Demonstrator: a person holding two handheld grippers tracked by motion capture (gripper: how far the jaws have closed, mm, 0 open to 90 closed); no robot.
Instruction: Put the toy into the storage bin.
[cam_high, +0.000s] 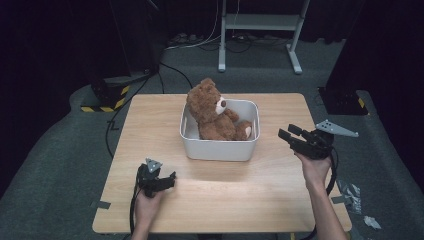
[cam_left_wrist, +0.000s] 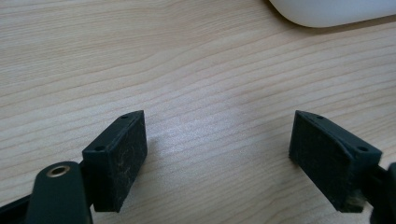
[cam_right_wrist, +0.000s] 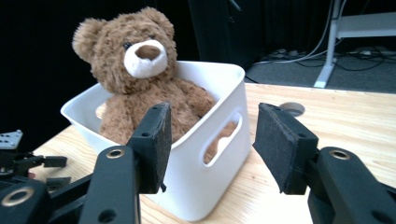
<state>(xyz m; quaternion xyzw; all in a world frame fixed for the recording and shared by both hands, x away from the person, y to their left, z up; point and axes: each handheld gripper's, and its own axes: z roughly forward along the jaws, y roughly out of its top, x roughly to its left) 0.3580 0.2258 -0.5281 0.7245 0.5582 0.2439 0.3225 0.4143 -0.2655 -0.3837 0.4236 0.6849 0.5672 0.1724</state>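
Observation:
A brown teddy bear sits upright in a white plastic bin at the middle of the wooden table. My right gripper hovers to the right of the bin and points at its end wall. In the right gripper view the bear faces me over the bin wall with its handle slot, and my right gripper is open, with nothing between its pads. My left gripper rests low near the table's front left. It is open over bare wood, with the bin's corner ahead.
A round cable hole lies in the tabletop beyond the bin. Behind the table stand a white frame's legs and cables on the grey carpet. Dark equipment with yellow-black tape sits at the back left. Scraps lie on the floor at the right.

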